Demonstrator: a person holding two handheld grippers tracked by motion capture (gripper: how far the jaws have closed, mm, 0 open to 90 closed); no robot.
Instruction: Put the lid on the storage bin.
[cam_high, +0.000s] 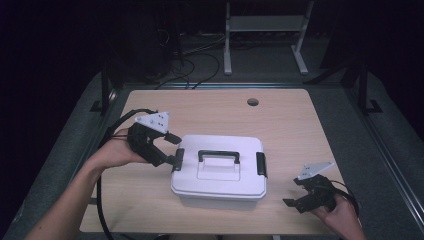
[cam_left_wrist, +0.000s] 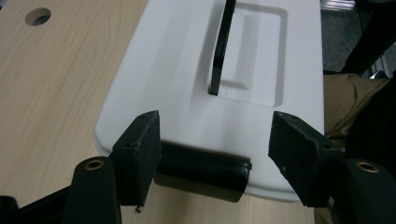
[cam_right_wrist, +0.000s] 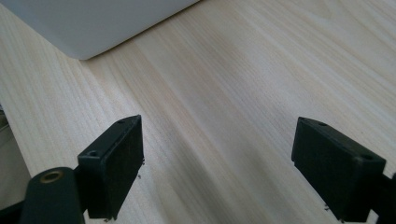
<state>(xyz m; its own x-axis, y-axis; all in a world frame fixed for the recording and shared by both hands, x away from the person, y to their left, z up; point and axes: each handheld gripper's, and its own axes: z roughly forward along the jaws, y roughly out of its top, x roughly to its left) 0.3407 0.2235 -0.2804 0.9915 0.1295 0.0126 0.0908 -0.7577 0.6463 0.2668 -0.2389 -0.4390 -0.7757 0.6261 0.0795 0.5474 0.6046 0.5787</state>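
- Left gripper (cam_high: 173, 148): jaws spread wide, bracketing the black latch (cam_left_wrist: 201, 170) at the white lidded box's (cam_high: 218, 172) end, gripping nothing.
- Right gripper (cam_high: 291, 192): jaws wide apart, empty, right of the box.

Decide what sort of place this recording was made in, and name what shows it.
Probably a lab or test room: a bare wooden table on dark carpet, loose cables on the floor, a white metal stand behind.

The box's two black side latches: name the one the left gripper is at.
The latch on the white box's left end, between the open left gripper's jaws; the other latch sits on the opposite end.
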